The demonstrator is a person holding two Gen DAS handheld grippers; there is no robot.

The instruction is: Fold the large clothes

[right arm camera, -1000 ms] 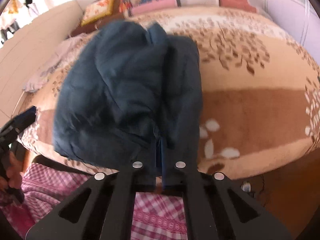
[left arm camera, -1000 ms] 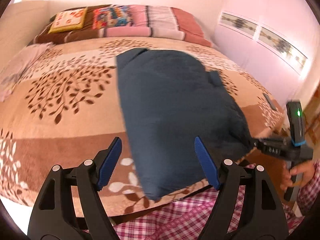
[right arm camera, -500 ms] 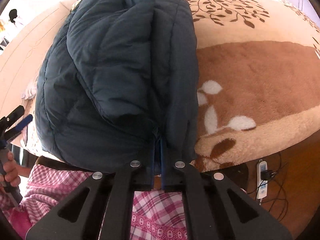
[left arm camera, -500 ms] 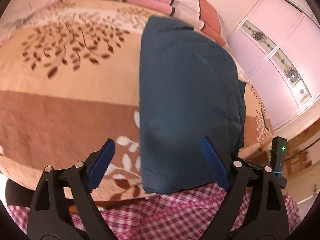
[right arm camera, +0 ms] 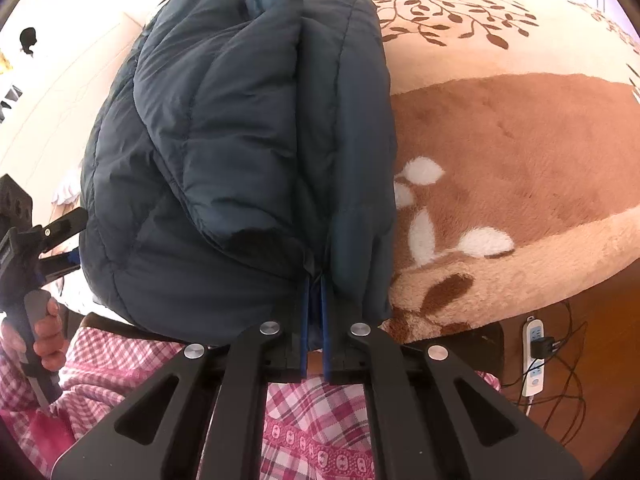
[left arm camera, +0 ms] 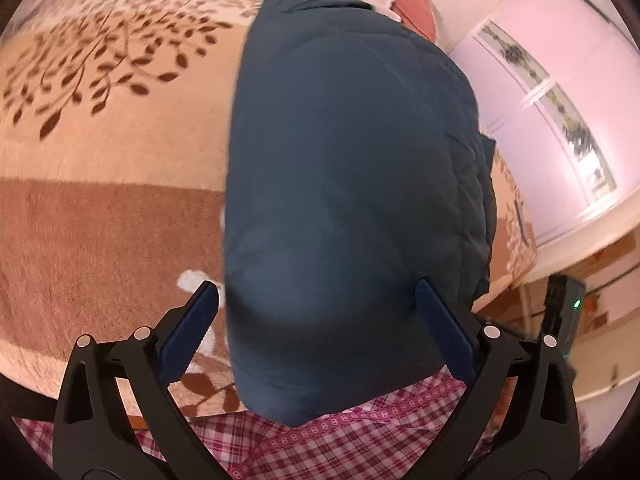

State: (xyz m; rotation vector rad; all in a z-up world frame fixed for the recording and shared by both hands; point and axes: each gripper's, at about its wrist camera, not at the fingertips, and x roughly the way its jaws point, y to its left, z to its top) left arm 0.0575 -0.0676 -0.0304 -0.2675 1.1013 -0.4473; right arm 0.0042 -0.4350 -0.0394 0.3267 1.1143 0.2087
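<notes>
— While the bed [left arm camera: 100, 208] carries it, where does the blue padded jacket [left arm camera: 352, 168] lie, and how far is the folding?

— It lies lengthwise on the leaf-patterned blanket [right arm camera: 520, 152], its near end hanging over the bed's edge toward the person's checked clothes [right arm camera: 312, 432]; I judge the sides are already folded inward, because one sleeve lies over the body in the right wrist view; the fold across the length seems not yet done.

— And the grippers?

— The right gripper [right arm camera: 315, 280] has its fingers pressed together on a seam at the jacket's near edge; the left gripper [left arm camera: 316, 320] has its fingers spread as wide as they go, either side of the near end, holding nothing; it must close there before the lift.
</notes>
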